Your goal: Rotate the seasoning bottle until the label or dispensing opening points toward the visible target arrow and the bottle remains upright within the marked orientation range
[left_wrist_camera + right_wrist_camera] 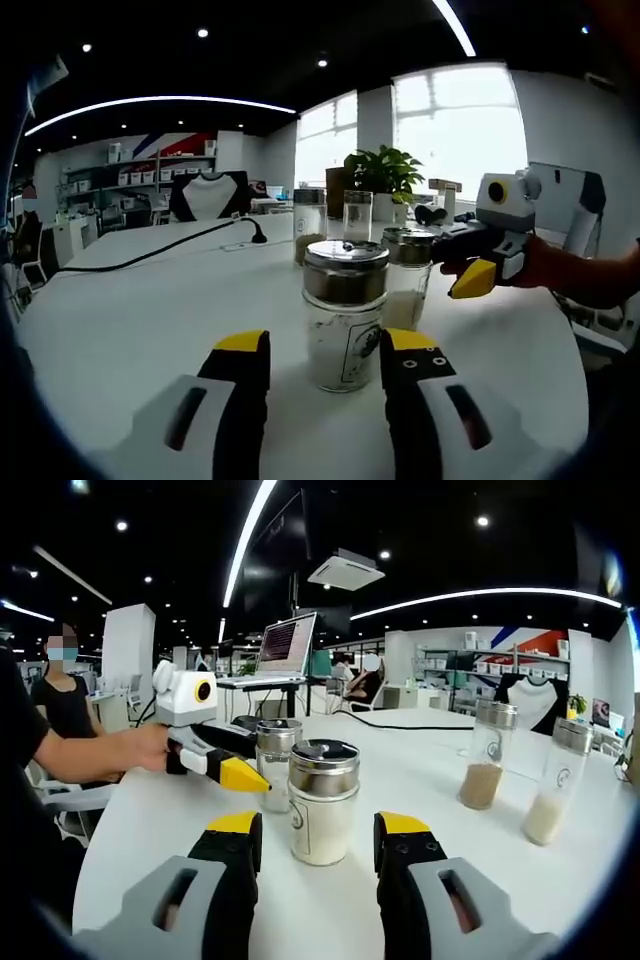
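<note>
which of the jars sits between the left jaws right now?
The front jar, white powder, steel lid, label showing. The second short jar stands behind it; two tall jars are farther back.

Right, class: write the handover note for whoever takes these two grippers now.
Left gripper: open, with a steel-lidded seasoning jar just ahead between its jaws, not gripped.
Right gripper: open, opposite, lined up the same way on a second jar.
Both jars stand upright, close together on the white table. Taller bottles stand farther off.
No target arrow in sight.
Done: nothing evident.
Left: grip, turn the label to the arrow, keep upright.
</note>
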The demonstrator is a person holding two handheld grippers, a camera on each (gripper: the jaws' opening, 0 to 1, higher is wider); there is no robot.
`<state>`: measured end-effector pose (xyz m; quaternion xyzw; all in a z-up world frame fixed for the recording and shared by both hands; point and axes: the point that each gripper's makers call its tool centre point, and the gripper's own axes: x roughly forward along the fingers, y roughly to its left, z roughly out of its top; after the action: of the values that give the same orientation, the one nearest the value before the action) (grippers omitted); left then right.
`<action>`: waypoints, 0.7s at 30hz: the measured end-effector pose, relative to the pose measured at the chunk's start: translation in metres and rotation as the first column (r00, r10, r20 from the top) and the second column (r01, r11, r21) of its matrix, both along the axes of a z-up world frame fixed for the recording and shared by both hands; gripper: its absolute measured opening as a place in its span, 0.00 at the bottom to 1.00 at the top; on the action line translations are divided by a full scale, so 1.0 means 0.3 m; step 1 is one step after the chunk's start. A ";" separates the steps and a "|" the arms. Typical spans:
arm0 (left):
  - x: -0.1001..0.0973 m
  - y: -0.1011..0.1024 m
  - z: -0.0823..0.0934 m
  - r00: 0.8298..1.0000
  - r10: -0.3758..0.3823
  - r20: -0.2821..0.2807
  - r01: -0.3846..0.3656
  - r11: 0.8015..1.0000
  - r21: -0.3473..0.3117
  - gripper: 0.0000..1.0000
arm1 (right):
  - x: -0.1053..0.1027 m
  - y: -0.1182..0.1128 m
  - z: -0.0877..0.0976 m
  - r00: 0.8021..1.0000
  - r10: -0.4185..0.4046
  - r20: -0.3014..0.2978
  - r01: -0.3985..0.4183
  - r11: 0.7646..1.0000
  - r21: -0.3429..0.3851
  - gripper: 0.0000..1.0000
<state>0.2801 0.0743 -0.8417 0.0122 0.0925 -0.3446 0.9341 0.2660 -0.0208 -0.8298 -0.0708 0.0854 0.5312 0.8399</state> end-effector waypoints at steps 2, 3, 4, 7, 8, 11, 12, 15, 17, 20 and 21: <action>-0.006 -0.009 0.003 1.000 -0.006 0.012 0.006 1.000 0.012 0.42 | -0.005 -0.015 -0.001 1.000 -0.007 0.001 0.007 1.000 0.006 0.44; -0.009 -0.013 0.005 1.000 -0.007 0.020 0.007 1.000 0.022 0.41 | -0.008 -0.021 0.002 1.000 -0.010 0.002 0.010 1.000 0.013 0.44; -0.009 -0.015 0.006 1.000 -0.008 0.022 0.007 1.000 0.025 0.40 | -0.010 -0.026 0.007 1.000 -0.011 -0.001 0.011 1.000 0.023 0.44; -0.016 -0.027 0.014 0.999 -0.018 0.046 0.015 0.999 0.050 0.36 | -0.024 -0.035 0.025 1.000 -0.015 -0.009 0.016 0.998 0.057 0.43; -0.012 -0.025 0.014 0.999 -0.006 0.045 0.003 0.999 0.054 0.36 | -0.026 -0.038 0.029 1.000 -0.017 -0.008 0.018 0.998 0.060 0.43; -0.004 -0.024 0.016 0.998 0.015 0.056 -0.019 0.998 0.068 0.33 | -0.026 -0.054 0.056 0.999 -0.031 0.011 0.030 0.997 0.075 0.43; -0.005 -0.021 0.015 0.998 0.017 0.055 -0.021 0.998 0.067 0.33 | -0.025 -0.058 0.067 0.999 -0.032 0.016 0.031 0.996 0.086 0.43; -0.004 -0.019 0.015 0.999 0.022 0.048 -0.025 0.998 0.062 0.33 | -0.026 -0.076 0.126 0.999 -0.046 0.018 0.042 0.983 0.176 0.42; -0.004 -0.018 0.015 0.999 0.028 0.045 -0.030 0.998 0.062 0.32 | -0.017 -0.088 0.137 0.998 -0.061 0.023 0.056 0.981 0.184 0.42; -0.006 -0.016 0.015 0.998 0.037 0.042 -0.039 0.997 0.066 0.32 | 0.012 -0.120 0.145 0.993 -0.116 0.032 0.108 0.977 0.184 0.41; -0.008 -0.016 0.015 0.998 0.036 0.042 -0.039 0.997 0.065 0.32 | 0.018 -0.127 0.145 0.992 -0.124 0.028 0.117 0.975 0.189 0.41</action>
<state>0.2778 0.0695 -0.8372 0.0483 0.0850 -0.3233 0.9412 0.2715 -0.0590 -0.7864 0.0030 0.0227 0.4836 0.8750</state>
